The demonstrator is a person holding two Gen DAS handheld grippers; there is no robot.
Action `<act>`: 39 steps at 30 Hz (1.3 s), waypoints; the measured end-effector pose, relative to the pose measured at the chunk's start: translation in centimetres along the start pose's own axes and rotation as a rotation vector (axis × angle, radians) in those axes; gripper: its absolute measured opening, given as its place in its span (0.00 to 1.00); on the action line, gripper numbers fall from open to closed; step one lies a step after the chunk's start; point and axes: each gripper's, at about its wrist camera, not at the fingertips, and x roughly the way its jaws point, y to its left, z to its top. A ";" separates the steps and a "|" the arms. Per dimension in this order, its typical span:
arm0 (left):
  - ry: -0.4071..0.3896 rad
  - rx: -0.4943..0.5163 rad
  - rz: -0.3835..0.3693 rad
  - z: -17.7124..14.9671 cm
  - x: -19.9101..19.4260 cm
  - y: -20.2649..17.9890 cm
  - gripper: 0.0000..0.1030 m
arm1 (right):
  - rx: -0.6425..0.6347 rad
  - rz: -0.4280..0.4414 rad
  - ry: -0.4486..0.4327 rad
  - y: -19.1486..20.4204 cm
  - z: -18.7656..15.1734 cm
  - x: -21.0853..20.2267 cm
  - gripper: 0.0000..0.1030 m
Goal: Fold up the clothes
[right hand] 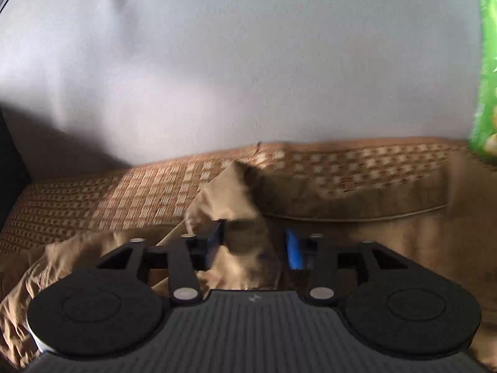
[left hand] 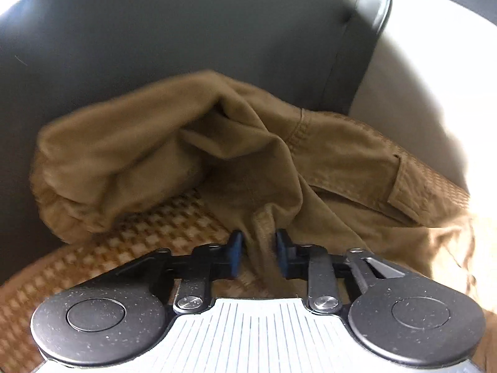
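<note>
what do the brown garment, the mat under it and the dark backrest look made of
Garment: likely cotton twill, matte, with soft creases and stitched seams. Mat: apparently woven cane or bamboo, shown by its checkered weave. Backrest: seemingly leather or faux leather, smooth with a dull sheen.

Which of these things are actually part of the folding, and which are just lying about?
Part of the job:
- brown trousers
- left gripper, pinching a fold of them
- right gripper, with cloth between its fingers

Just there:
- woven mat underneath
- dark chair back
- green packet
</note>
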 end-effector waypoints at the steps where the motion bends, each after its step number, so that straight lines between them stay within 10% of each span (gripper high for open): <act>1: -0.027 0.017 0.004 -0.2 -1.2 0.5 0.45 | -0.001 -0.004 -0.038 0.3 0.3 -1.5 0.61; 9: -0.060 -0.071 0.023 -1.2 -6.3 7.5 0.59 | -0.175 0.259 -0.061 9.5 -0.5 -10.4 0.61; 22: -0.025 -0.228 0.002 -1.7 -6.8 18.0 0.65 | -0.334 0.746 0.399 35.9 -15.0 -13.5 0.68; 32: -0.030 -0.177 -0.055 -2.9 -6.9 18.4 0.68 | -0.229 0.669 0.442 41.6 -17.7 -10.7 0.70; 34: -0.023 -0.170 -0.067 -3.1 -7.1 18.3 0.68 | -0.253 0.677 0.437 41.5 -17.2 -11.0 0.11; 39: -0.046 -0.120 -0.161 -2.3 -7.8 15.0 0.69 | -0.273 0.815 0.378 37.3 -11.3 -15.9 0.11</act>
